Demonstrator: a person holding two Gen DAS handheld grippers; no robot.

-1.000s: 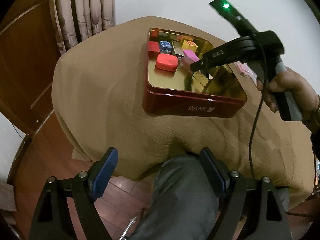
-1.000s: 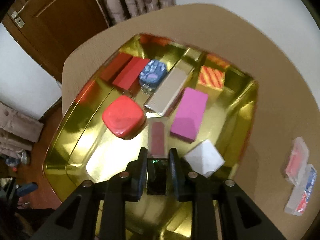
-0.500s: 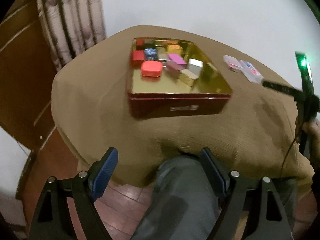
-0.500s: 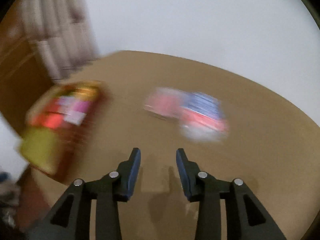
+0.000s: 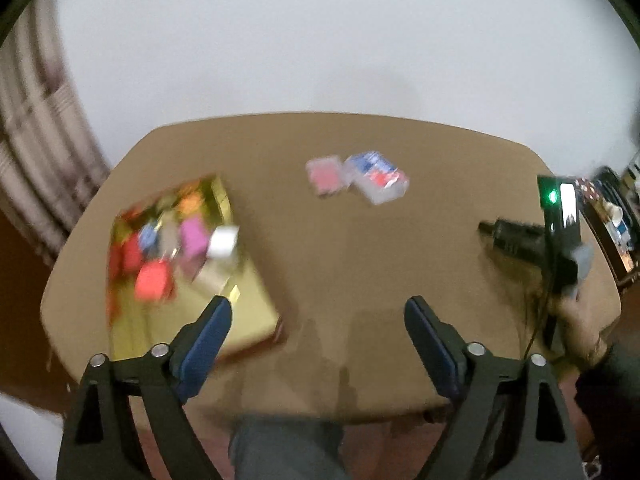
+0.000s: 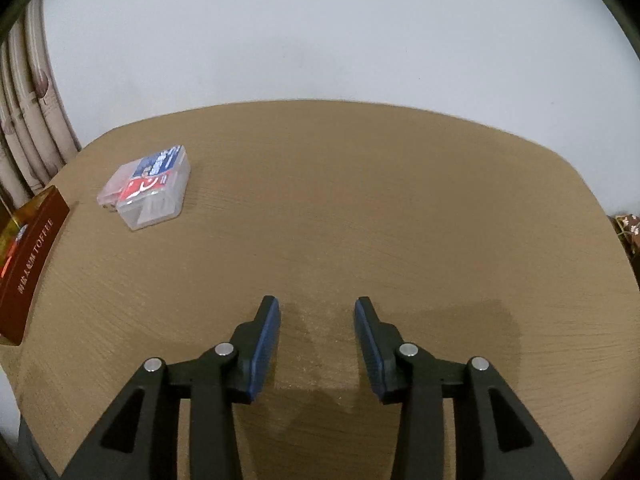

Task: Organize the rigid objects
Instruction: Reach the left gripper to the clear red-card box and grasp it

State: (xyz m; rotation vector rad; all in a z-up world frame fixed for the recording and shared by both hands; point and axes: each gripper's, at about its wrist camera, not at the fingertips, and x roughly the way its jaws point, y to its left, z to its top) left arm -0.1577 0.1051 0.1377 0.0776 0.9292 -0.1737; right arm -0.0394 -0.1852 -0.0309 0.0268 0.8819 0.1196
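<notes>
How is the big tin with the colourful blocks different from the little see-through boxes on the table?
The tin is big, gold inside and red outside; the clear boxes are small and see-through. The tin is open on top with many coloured blocks showing; the clear boxes look shut, with red and blue cards inside. The tin sits at the table's edge; the boxes lie nearer the middle. Both rest on the brown table.

Tan table point(image 6: 360, 200), white wall point(image 6: 320, 32), curtain point(image 6: 24, 120)

dim indoor light; left view motion-blurred, right sharper; fisheye-bent edges.
</notes>
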